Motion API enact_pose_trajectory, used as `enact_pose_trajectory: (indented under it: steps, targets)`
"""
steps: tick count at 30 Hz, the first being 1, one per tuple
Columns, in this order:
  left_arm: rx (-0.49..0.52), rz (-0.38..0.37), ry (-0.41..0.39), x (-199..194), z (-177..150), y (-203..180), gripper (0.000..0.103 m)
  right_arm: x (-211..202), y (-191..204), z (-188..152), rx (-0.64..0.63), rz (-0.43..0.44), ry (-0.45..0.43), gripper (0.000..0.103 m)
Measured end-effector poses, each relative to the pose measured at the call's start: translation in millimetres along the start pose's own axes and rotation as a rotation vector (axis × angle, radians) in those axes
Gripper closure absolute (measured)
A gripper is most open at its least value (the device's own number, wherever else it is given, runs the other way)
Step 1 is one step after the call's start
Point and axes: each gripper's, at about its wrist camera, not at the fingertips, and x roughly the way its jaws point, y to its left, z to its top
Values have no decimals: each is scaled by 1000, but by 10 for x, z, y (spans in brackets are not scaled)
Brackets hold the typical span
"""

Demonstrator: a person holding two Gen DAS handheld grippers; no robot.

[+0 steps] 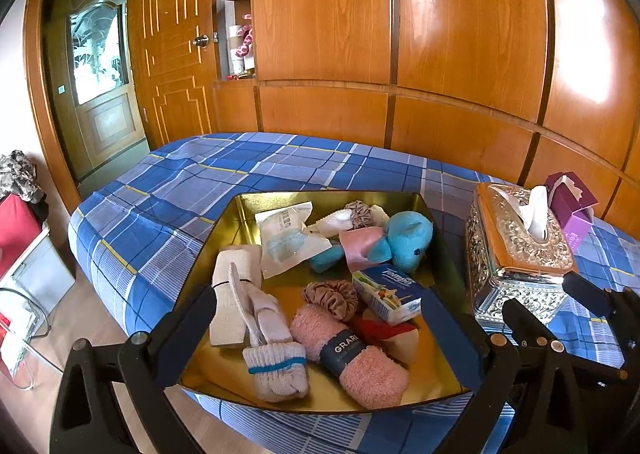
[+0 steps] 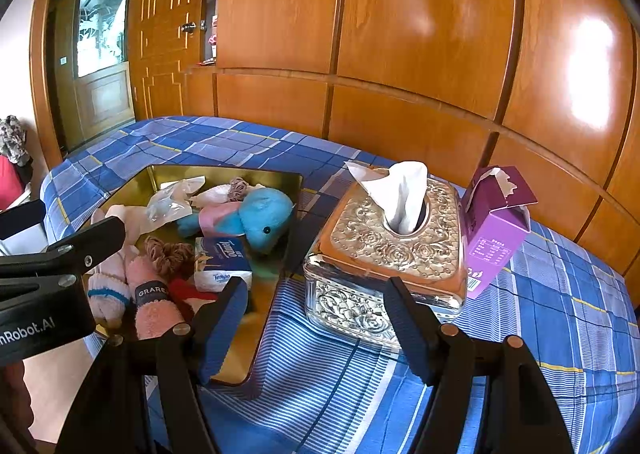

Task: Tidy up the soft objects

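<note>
A gold metal tray [image 1: 244, 213] lies on the bed and holds soft things: a blue plush toy [image 1: 408, 240], a pink rolled towel with a dark band [image 1: 360, 370], rolled white socks [image 1: 276, 370], a brown scrunchie [image 1: 332, 296], a Tempo tissue pack [image 1: 390, 292] and a plastic packet [image 1: 286, 238]. My left gripper [image 1: 318, 296] hovers over the tray's near end, open wide, touching nothing. My right gripper [image 2: 316, 286] stands open and empty before an ornate silver tissue box [image 2: 384, 246], which sits right of the tray [image 2: 160, 177].
A torn-open purple carton [image 2: 496, 234] stands right of the tissue box. The blue plaid bed sheet [image 2: 540, 314] spreads around them. Wooden wardrobe panels [image 2: 420, 33] close off the far side. Bare floor and a red item [image 1: 16, 225] lie to the left.
</note>
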Motion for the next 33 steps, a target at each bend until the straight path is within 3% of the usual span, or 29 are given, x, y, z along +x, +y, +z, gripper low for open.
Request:
enact_pose_trajectory:
  steps: [33]
  targets:
    - [-15,3,15,18,4,13,0,0,-14,-11,1,2,3,32]
